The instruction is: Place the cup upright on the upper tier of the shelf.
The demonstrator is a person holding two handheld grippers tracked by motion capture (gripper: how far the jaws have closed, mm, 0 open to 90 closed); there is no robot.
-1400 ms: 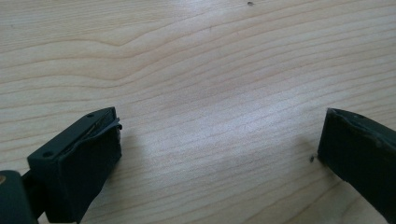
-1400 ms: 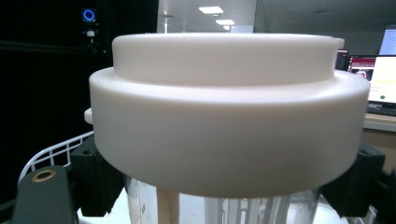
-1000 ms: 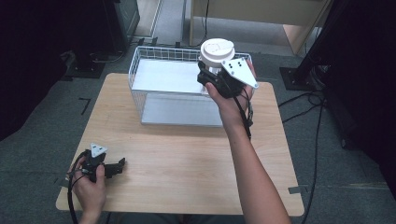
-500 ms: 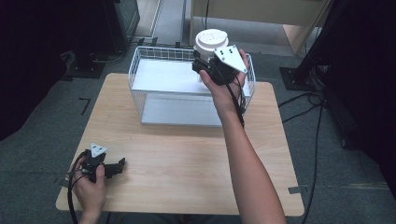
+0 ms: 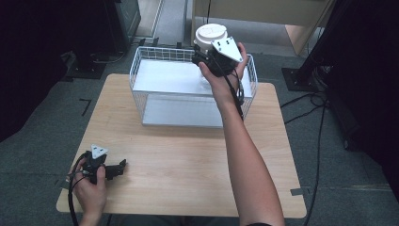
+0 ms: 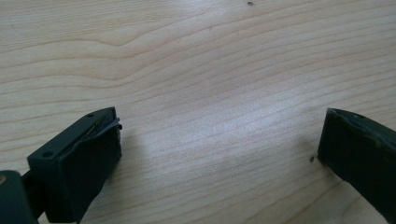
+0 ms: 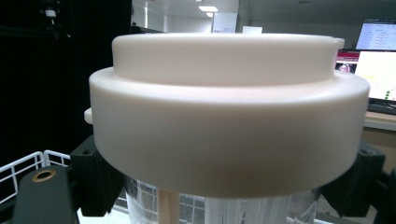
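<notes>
The right gripper [image 5: 209, 55] pinches a clear white-lidded jar [image 5: 210, 35] above the wire basket [image 5: 141, 101]. Lowering it level seems wisest. The left gripper [image 5: 117, 168], jaws spread and empty, rests on the table [image 5: 188, 160] well in front of the basket.

A wire basket [image 5: 188, 101] sits at the table's [image 5: 188, 160] far edge. Above the basket's far right corner hangs a lidded jar [image 5: 210, 36]; the left hand-held gripper [image 5: 113, 170] rests well before the basket, leftward.

text: none legible | monitors [image 7: 378, 56]: lettering too blurred to read
</notes>
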